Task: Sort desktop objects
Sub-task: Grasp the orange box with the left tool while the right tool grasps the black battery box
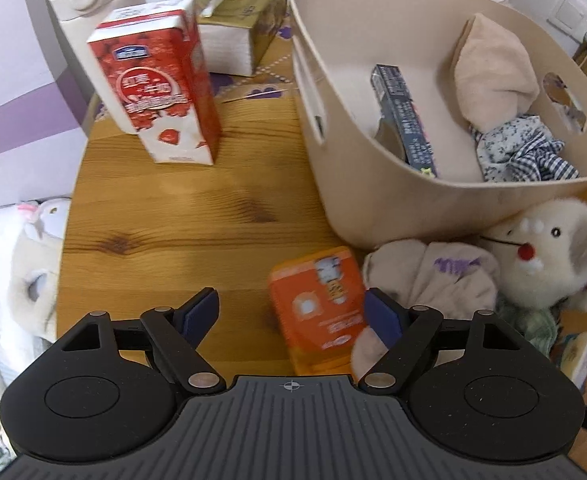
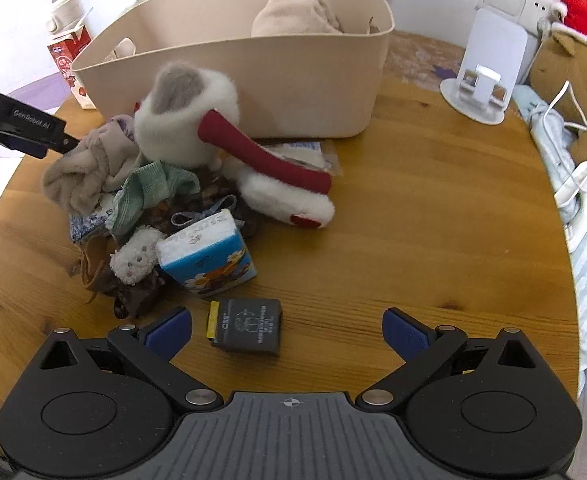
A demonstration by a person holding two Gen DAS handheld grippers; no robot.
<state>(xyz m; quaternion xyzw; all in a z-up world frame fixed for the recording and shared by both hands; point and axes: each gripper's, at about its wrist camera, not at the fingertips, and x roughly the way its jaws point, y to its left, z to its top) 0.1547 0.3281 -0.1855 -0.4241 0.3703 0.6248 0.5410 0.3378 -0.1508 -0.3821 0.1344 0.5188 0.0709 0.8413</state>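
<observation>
Orange packet [image 1: 319, 308] between spread left jaws, dark "C" box [image 2: 247, 326] between spread right jaws, "GenRobot.AI" gripper [image 2: 33, 128].

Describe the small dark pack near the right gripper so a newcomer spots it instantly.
Start at the beige bin on the round wooden table. Come forward past the pile of cloths and toys to the blue tissue pack. Just beyond lies the dark grey pack: flat, alone, one yellow edge.

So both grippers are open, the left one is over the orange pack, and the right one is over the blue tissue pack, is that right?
Not quite. The right gripper is over the small dark grey box, not the blue tissue pack, which lies further ahead beside the pile; the right wrist view shows this. The rest holds: both are open, and the left gripper is over the orange pack.
</observation>
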